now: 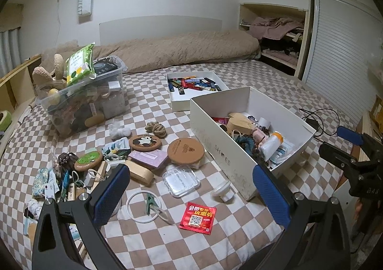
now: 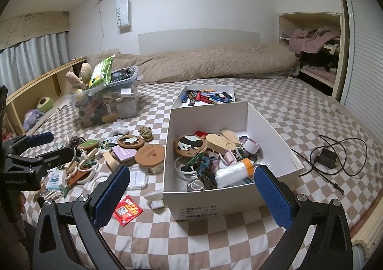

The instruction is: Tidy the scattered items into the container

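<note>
A white shoe box (image 1: pixel 221 150) (image 2: pixel 235 198) holds several small items on the checkered bed. Scattered items lie to its left: a red packet (image 1: pixel 198 215) (image 2: pixel 127 207), a clear square case (image 1: pixel 181 180), a white ring with a green clip (image 1: pixel 143 206), a round cork lid (image 1: pixel 185 149) (image 2: pixel 150 154), a panda coaster (image 1: pixel 145 142) (image 2: pixel 130 141) and a rope knot (image 1: pixel 156 129). My left gripper (image 1: pixel 191 195) is open and empty above the case and packet. My right gripper (image 2: pixel 191 193) is open and empty over the box's near end.
A clear plastic bin (image 1: pixel 83 100) full of items stands at the back left. A shallow white tray (image 1: pixel 191 88) of lighters sits behind the shoe box. A black charger with cable (image 2: pixel 326 157) lies to the right. A rolled beige duvet (image 2: pixel 215 62) lies along the headboard.
</note>
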### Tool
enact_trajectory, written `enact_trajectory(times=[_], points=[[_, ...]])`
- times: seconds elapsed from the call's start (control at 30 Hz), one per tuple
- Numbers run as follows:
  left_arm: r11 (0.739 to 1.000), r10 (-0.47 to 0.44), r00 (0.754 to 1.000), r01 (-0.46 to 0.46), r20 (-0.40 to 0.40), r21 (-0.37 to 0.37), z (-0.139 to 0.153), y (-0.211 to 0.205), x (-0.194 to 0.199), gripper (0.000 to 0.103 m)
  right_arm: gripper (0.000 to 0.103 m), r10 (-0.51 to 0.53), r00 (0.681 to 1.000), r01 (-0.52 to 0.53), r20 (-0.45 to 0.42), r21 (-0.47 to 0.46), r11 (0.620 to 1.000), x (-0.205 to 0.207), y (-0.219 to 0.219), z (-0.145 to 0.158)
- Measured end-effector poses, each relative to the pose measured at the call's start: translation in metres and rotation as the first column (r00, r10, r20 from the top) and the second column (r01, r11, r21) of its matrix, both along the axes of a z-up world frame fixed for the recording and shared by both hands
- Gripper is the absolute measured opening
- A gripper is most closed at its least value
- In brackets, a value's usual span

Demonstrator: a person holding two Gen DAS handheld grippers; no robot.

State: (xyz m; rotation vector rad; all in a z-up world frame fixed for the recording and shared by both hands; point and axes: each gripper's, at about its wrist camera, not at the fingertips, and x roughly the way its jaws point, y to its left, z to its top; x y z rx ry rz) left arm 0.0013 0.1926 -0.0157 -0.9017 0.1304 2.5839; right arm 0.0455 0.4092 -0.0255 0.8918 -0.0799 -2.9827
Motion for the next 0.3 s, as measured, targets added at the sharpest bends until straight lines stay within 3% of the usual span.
enact_trajectory(times=[0.3], points=[[1.0,-0.01,1.0,0.01,-0.003,0.008,0.0002,-0.002,0.0022,0.103,0.103,0.001,1.0,-0.001,0.0,0.0,1.0,0.0003,-0.0001,0.0]])
